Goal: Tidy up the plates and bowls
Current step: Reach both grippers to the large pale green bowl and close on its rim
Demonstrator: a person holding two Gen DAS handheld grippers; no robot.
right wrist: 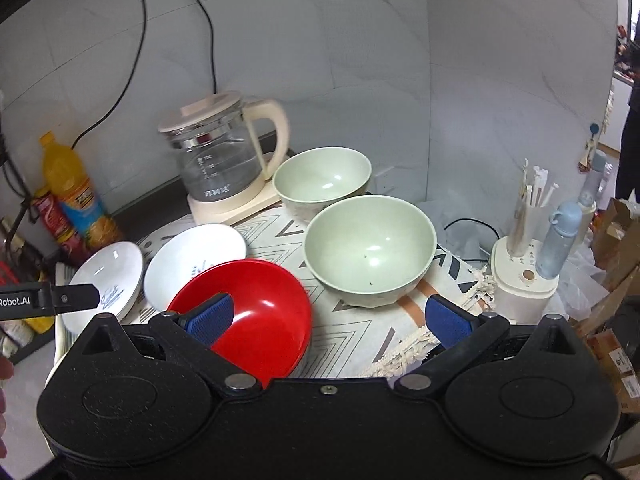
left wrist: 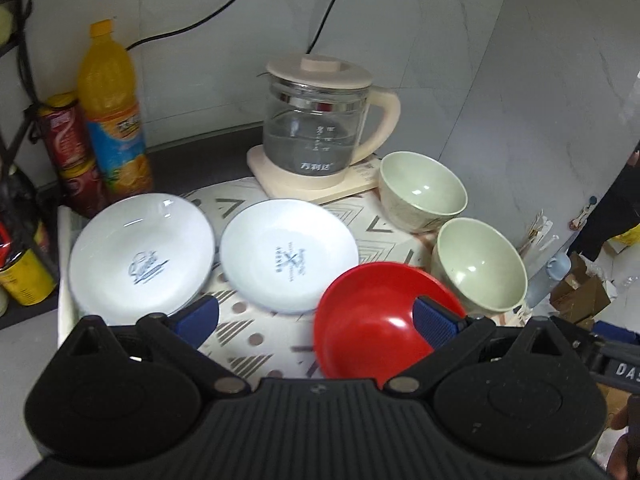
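Note:
Two white plates with blue prints [left wrist: 140,256] [left wrist: 288,252] lie side by side on a patterned mat [left wrist: 248,344]. A red bowl [left wrist: 368,320] sits at the mat's front right, its rim overlapping the middle plate's edge in the right wrist view [right wrist: 264,312]. Two pale green bowls [left wrist: 424,192] [left wrist: 480,268] stand upright behind it, both empty. My left gripper [left wrist: 316,316] is open above the mat, its right finger in front of the red bowl. My right gripper [right wrist: 330,320] is open too, with its left finger over the red bowl and the near green bowl [right wrist: 370,248] ahead.
A glass kettle [left wrist: 320,120] on a cream base stands behind the mat with cords running up the wall. An orange drink bottle [left wrist: 112,108] and red cans [left wrist: 68,136] crowd the left. A chopstick holder [right wrist: 524,272] and a blue bottle [right wrist: 560,240] stand at the right.

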